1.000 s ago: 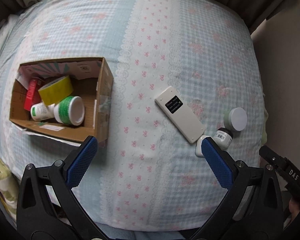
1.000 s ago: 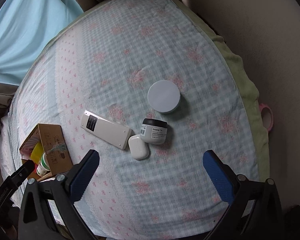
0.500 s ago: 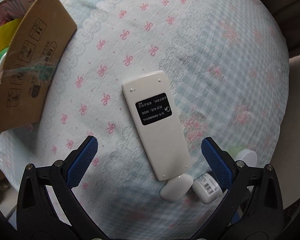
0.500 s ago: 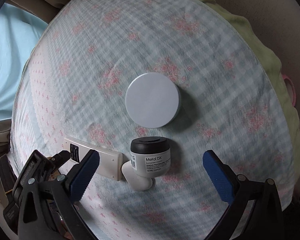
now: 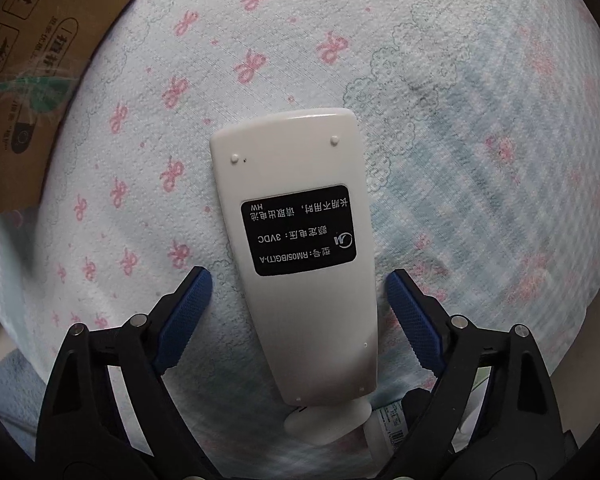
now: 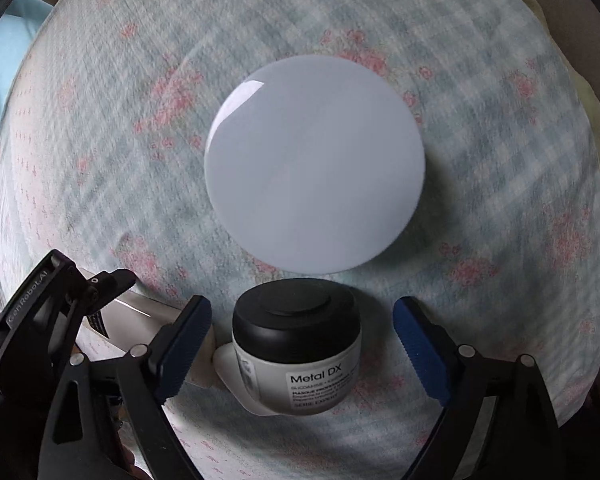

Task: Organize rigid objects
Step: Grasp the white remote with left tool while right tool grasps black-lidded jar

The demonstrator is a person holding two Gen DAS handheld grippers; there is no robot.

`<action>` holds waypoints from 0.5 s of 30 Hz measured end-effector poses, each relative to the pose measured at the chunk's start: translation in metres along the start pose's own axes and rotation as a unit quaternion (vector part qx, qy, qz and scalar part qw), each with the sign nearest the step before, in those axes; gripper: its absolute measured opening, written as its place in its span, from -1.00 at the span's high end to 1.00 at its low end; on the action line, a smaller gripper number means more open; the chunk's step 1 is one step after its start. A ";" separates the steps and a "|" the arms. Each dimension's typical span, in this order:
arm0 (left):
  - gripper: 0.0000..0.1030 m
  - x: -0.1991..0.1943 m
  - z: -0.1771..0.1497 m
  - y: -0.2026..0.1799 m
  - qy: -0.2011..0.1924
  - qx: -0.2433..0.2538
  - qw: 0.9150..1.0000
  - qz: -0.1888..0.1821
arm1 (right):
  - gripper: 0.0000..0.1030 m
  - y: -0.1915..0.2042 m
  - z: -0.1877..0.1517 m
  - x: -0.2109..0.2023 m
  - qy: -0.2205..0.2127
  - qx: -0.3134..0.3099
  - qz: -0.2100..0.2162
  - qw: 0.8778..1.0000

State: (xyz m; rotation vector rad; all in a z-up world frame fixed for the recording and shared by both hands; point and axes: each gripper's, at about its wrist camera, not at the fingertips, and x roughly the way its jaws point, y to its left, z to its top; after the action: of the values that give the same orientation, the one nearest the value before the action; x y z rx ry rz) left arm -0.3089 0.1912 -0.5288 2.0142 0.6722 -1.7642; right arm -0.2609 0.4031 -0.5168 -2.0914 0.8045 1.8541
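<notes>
A white remote [image 5: 300,256] lies face down on the bedsheet, its black label up. My left gripper [image 5: 298,284] is open with its blue pads on either side of the remote, not touching it. A small white case [image 5: 326,418] lies at the remote's near end. My right gripper [image 6: 302,312] is open around a white jar with a black lid [image 6: 296,344], marked Metal DX; the pads stand apart from it. A round pale-blue lid [image 6: 314,164] lies just beyond the jar. The remote's end [image 6: 148,312] and the left gripper's body show at the left.
A cardboard box [image 5: 32,72] stands at the upper left in the left wrist view, only its outer side showing. The floral checked bedsheet [image 5: 460,140] covers the bed. The bed's edge with a green cover [image 6: 588,96] lies to the right.
Both grippers have dropped close to the bed. The left now straddles the remote and the right now straddles the black-lidded jar. Both jaws have narrowed somewhat.
</notes>
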 end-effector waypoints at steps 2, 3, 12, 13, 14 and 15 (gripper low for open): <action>-0.72 0.001 0.000 0.000 0.001 -0.001 1.000 0.001 | -0.67 0.002 0.001 0.002 0.001 -0.002 -0.016 1.000; -0.71 0.001 -0.001 0.000 0.000 0.000 1.000 0.001 | -0.66 0.003 0.001 0.002 0.002 -0.002 -0.021 1.000; -0.12 -0.006 -0.009 0.004 -0.004 0.014 1.000 -0.018 | -0.01 -0.002 -0.002 -0.006 -0.009 0.003 -0.043 0.999; -0.12 -0.006 -0.010 0.005 -0.004 0.016 1.000 -0.022 | -0.01 -0.002 -0.003 -0.007 -0.010 0.003 -0.042 0.999; -0.11 -0.006 -0.010 0.007 -0.003 0.017 1.000 -0.026 | -0.01 -0.004 -0.003 -0.007 -0.010 0.005 -0.040 0.999; -0.11 -0.007 -0.011 0.008 -0.002 0.017 0.999 -0.029 | -0.01 -0.005 -0.004 -0.008 -0.012 0.008 -0.038 0.999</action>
State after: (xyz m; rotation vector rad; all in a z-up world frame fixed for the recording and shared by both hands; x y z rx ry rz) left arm -0.2958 0.1903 -0.5205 2.0328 0.7096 -1.8244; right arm -0.2553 0.4073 -0.5096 -2.0572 0.7208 1.8241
